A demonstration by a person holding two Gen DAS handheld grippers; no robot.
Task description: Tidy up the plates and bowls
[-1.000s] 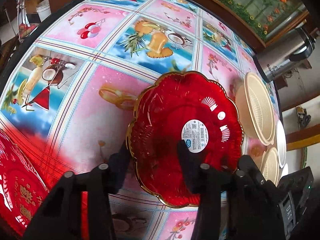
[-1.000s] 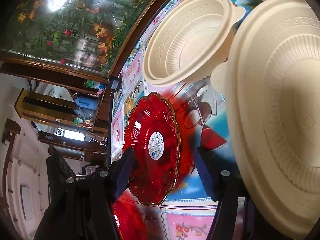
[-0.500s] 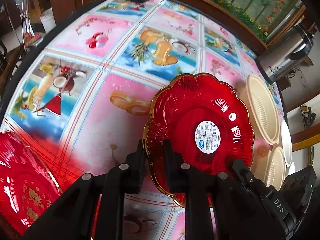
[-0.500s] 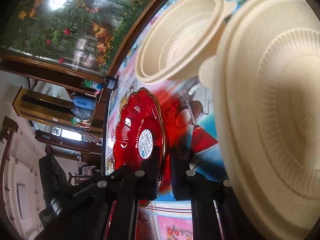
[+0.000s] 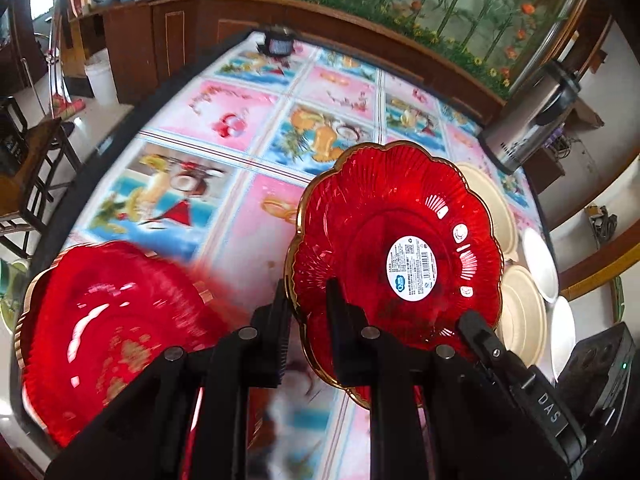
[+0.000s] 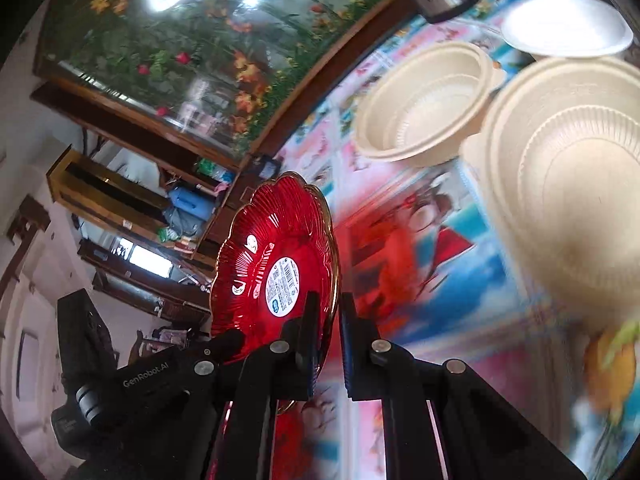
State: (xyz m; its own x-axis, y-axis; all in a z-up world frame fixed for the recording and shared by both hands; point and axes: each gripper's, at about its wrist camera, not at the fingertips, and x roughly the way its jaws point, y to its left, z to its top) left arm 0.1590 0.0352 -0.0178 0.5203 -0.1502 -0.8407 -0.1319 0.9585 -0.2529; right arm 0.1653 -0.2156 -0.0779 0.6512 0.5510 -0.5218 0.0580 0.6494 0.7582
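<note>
Left wrist view: a red scalloped plate is pinched by its rim in both the left gripper and right gripper, tilted above the tablecloth beside a second red plate, where the slick, thin edge could slip free.

A tablecloth printed with pink and blue fruit-and-drink panels covers the table. A steel thermos stands at its far right edge. A small black device sits at the far end. Dark wooden cabinets and a floral mural lie behind.
</note>
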